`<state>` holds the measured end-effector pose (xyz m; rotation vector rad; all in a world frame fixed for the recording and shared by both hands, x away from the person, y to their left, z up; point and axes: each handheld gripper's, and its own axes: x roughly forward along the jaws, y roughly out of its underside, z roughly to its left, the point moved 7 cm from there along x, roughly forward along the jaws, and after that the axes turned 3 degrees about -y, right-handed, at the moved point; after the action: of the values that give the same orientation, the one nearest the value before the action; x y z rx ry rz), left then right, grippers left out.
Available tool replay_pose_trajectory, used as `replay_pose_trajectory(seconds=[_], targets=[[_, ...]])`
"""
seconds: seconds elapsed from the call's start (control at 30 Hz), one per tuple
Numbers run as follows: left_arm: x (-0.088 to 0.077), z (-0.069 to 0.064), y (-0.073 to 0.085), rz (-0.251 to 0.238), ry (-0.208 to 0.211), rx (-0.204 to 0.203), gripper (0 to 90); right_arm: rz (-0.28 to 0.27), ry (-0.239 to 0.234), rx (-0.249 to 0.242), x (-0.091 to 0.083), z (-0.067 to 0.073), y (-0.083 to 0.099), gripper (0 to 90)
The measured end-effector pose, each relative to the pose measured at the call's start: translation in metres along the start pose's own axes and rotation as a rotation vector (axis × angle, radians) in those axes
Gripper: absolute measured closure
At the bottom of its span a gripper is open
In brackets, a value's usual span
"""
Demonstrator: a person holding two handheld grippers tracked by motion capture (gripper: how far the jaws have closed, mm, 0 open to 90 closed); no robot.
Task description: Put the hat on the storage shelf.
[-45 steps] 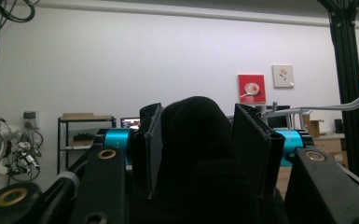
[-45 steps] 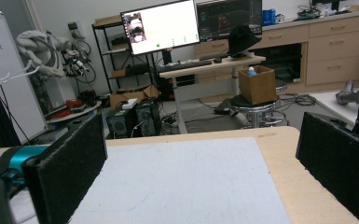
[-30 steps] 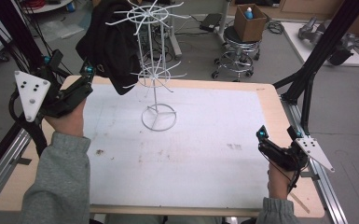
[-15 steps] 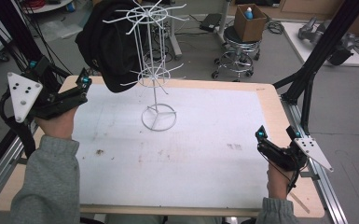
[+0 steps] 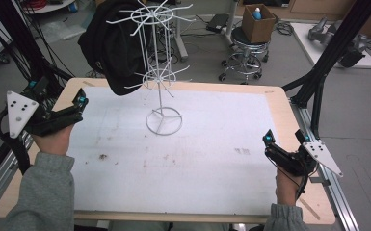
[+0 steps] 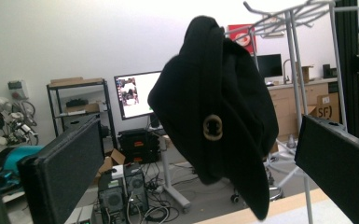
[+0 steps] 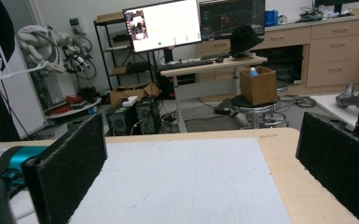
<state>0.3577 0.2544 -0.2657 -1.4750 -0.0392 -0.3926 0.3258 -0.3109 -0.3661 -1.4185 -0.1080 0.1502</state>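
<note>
A white wire rack (image 5: 163,77) stands on its ring base at the middle of the table. A black cap (image 5: 118,50) hangs from one of the rack's upper arms on the far left side. My left gripper (image 5: 58,92) is open at the table's left edge, apart from the cap and empty. In the left gripper view the cap (image 6: 214,116) hangs ahead, framed by the two spread jaws, with the rack's pole (image 6: 296,84) behind it. My right gripper (image 5: 286,138) is open and empty near the table's right edge, pointing across the white mat (image 7: 182,182).
The white mat (image 5: 197,159) covers most of the wooden table (image 5: 289,103). Black frame struts (image 5: 330,53) rise past the right corner and the left side. A stool with a cardboard box (image 5: 258,21) stands on the floor beyond the table.
My left gripper has drawn back from the cap, moving left and toward the table's left edge. The cap stays hanging on the rack. The right gripper has not moved.
</note>
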Motion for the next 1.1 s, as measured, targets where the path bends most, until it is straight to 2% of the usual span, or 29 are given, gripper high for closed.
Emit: replay_pose_trajectory(seconds=[0.07, 0.2, 0.27, 0.5, 0.67, 0.77, 0.83, 0.93, 1.03, 1.1], targets=[[-0.005, 0.0, 0.005, 0.008, 0.01, -0.023, 1.7, 0.005, -0.001, -0.001, 0.0, 0.0, 0.001, 0.8], [-0.016, 0.0, 0.012, 0.012, 0.026, -0.003, 1.7, 0.006, 0.0, -0.002, 0.0, 0.0, 0.001, 0.8], [-0.021, 0.0, 0.015, 0.014, 0.039, -0.008, 1.7, 0.006, 0.002, -0.003, 0.001, 0.001, 0.001, 0.8], [-0.025, -0.001, 0.029, 0.031, 0.053, -0.001, 1.7, 0.01, 0.002, -0.006, 0.001, 0.002, 0.002, 0.8], [-0.032, 0.004, 0.041, 0.035, 0.055, -0.023, 1.7, 0.013, 0.002, -0.003, 0.002, 0.001, 0.003, 0.8], [-0.034, 0.01, 0.051, 0.072, 0.064, -0.046, 1.7, 0.019, 0.003, -0.003, 0.004, -0.001, 0.004, 0.8], [-0.039, 0.015, 0.055, 0.072, 0.052, -0.043, 1.7, 0.018, 0.005, -0.005, 0.004, -0.001, 0.004, 0.8], [-0.045, 0.021, 0.059, 0.067, 0.039, -0.059, 1.7, 0.018, 0.008, -0.004, 0.004, -0.001, 0.004, 0.8], [-0.048, 0.025, 0.065, 0.087, 0.027, -0.04, 1.7, 0.022, 0.008, -0.006, 0.004, 0.0, 0.004, 0.8], [-0.049, 0.027, 0.07, 0.101, 0.019, -0.059, 1.7, 0.028, 0.008, -0.004, 0.004, 0.001, 0.006, 0.8]])
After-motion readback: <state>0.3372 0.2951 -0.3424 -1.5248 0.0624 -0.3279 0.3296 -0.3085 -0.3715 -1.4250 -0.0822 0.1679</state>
